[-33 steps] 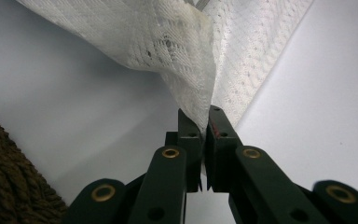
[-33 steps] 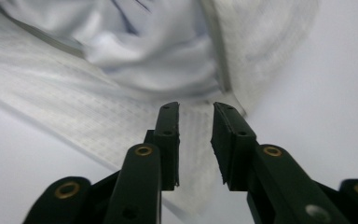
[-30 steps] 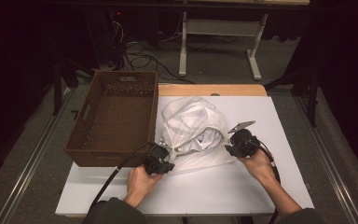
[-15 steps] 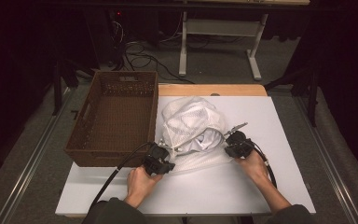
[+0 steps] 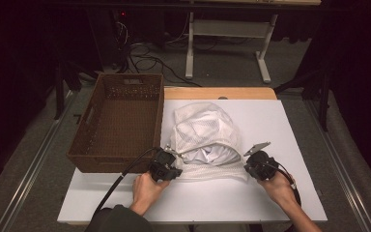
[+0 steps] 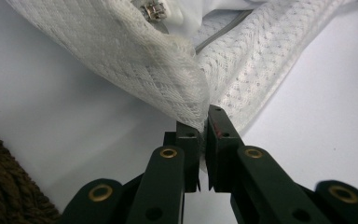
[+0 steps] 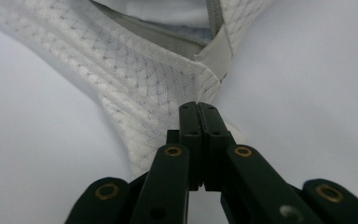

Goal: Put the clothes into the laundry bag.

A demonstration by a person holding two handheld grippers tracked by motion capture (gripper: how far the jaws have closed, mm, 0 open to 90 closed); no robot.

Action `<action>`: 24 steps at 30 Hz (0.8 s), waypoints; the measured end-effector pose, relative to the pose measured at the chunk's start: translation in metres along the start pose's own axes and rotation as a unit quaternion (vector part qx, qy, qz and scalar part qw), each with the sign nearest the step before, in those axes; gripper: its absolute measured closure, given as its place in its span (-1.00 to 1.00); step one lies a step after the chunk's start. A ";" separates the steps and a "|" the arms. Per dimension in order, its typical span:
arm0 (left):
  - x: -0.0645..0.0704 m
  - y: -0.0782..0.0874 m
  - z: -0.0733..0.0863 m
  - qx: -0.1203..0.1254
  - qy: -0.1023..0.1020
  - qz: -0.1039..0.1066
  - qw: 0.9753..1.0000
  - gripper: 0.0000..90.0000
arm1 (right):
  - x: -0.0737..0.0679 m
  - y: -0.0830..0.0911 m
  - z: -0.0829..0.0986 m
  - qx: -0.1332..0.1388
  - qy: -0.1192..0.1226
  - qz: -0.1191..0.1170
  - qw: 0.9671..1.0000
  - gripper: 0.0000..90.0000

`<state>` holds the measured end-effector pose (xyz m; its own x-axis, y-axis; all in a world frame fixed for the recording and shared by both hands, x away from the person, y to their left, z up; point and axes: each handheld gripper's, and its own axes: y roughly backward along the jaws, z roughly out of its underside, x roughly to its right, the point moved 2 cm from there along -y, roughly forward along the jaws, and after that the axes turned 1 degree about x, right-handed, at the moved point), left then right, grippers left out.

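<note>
Mesh of a white laundry bag [image 5: 200, 133] is pinched at both near corners: the left gripper [image 5: 166, 162] is clamped on the bag's lower-left edge, and in the left gripper view fabric sits between the nearly closed jaws beside the zipper pull [image 6: 153, 10]. The right gripper [image 5: 257, 165] is closed on the lower-right corner, jaws pressed together on the mesh. The bag lies centre frame on the white table [image 5: 294, 125], its open mouth running left to right between the grippers, the wicker basket [image 5: 121, 121] just to its left and nearer the left hand. Compared with a second ago, the right gripper has dropped lower and closer to the bag corner.
</note>
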<state>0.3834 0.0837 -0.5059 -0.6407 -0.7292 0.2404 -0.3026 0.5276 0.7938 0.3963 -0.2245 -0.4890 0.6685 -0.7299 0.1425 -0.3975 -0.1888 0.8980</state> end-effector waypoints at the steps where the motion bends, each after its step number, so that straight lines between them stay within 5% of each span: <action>1: 0.000 0.000 0.000 0.000 0.000 0.000 1.000 0.89 | -0.002 0.001 0.000 0.006 0.005 0.003 1.000 0.86; 4: 0.000 0.002 -0.001 0.002 0.000 0.001 1.000 0.89 | -0.011 0.010 -0.008 0.038 0.015 0.004 0.999 0.72; 8: 0.001 0.002 0.000 0.002 -0.001 0.003 1.000 0.91 | -0.031 0.019 -0.031 0.074 0.048 -0.021 0.996 0.80; 13: 0.002 0.006 0.000 0.006 -0.006 0.004 1.000 0.92 | -0.054 -0.007 -0.061 0.036 0.092 -0.039 0.994 0.92; 19: 0.003 0.009 0.002 0.004 -0.013 -0.001 1.000 0.93 | -0.060 -0.047 -0.096 0.024 0.085 -0.043 0.995 0.93; 24: 0.006 0.010 0.004 -0.009 -0.025 -0.007 1.000 0.94 | -0.050 -0.065 -0.120 0.033 0.059 -0.002 0.998 0.99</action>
<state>0.3736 0.0858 -0.4990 -0.6714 -0.7132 0.2014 -0.2993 0.5095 0.8067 0.4640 -0.0969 -0.5043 0.7378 -0.6476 0.1904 -0.4327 -0.2371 0.8698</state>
